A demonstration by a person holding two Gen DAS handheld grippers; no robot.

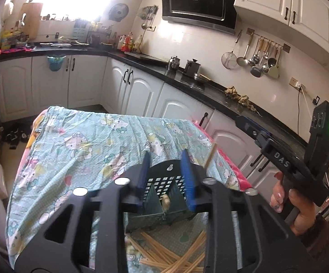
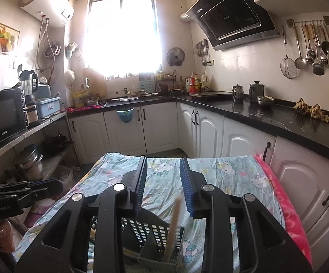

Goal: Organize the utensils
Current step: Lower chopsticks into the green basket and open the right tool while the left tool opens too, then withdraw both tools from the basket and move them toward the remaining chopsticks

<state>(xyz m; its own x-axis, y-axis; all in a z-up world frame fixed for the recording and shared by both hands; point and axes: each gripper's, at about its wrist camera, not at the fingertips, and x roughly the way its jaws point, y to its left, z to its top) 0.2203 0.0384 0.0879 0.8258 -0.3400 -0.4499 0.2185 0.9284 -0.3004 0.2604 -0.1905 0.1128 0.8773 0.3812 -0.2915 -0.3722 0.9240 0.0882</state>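
A dark green perforated utensil holder (image 1: 164,195) with dividers stands on a table under a Hello Kitty cloth (image 1: 78,150). My left gripper (image 1: 165,159) is open just above the holder and holds nothing. Several wooden chopsticks (image 1: 171,252) lie loose on the cloth in front of the holder. One chopstick (image 1: 210,157) sticks up at the holder's right side. In the right wrist view my right gripper (image 2: 163,170) is open above the same holder (image 2: 155,238). A blurred chopstick (image 2: 174,223) stands in the holder, free of the fingers.
A black counter (image 2: 266,116) with white cabinets runs along the right and back. A pink towel (image 2: 287,204) lines the table's right edge. A shelf with a microwave (image 2: 3,113) stands at the left. The right gripper's body (image 1: 296,157) is at the left view's right.
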